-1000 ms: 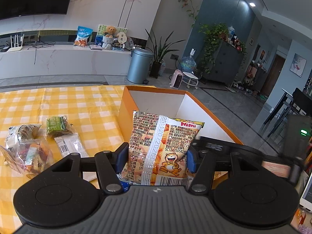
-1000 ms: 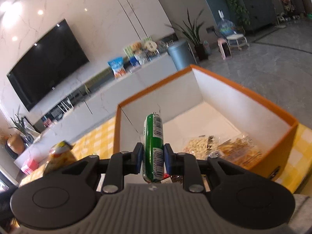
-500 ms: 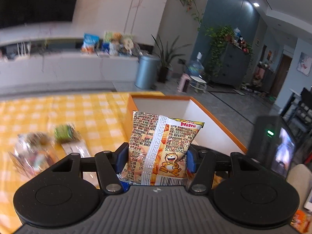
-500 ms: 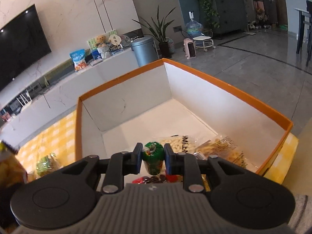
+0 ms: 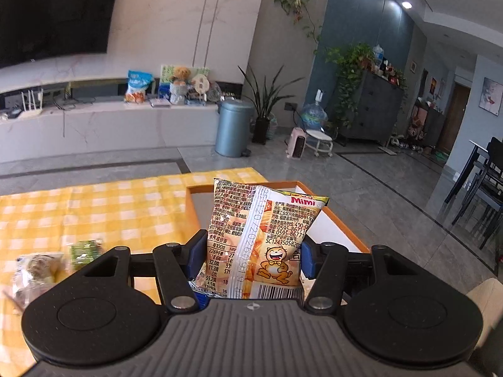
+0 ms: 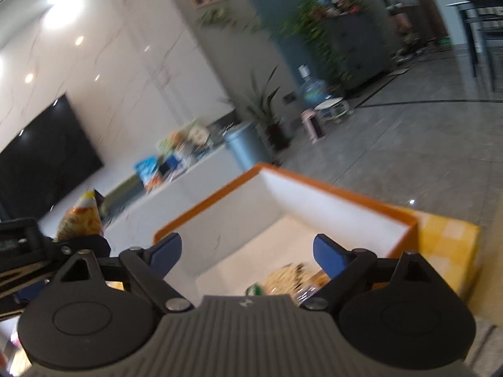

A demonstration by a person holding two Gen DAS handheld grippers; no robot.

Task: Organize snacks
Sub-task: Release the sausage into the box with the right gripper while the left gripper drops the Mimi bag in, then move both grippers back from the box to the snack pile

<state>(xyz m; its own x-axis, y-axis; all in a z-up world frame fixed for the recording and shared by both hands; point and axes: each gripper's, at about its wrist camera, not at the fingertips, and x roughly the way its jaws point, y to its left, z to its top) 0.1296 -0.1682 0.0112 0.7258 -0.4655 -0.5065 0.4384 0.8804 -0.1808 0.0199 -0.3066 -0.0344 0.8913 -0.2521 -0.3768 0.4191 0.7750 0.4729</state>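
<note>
My left gripper [image 5: 251, 251] is shut on an orange Mimi snack bag [image 5: 257, 238], held upright in front of the orange box [image 5: 345, 226]. My right gripper [image 6: 248, 251] is open and empty above the same orange box [image 6: 314, 188]. A green roll [image 6: 254, 289] lies inside the box beside several snack packs [image 6: 292, 278]. The Mimi bag [image 6: 83, 223] and the left gripper show at the left of the right wrist view.
The box sits on a yellow checked tablecloth [image 5: 94, 210]. Loose snack packets [image 5: 41, 267] and a green packet [image 5: 85, 249] lie on the cloth at the left. The table's right edge runs beside the box, with floor beyond.
My right gripper lowered the green roll into the box, opened and let it go, then tilted upward. My left gripper lifted with the Mimi bag still in it.
</note>
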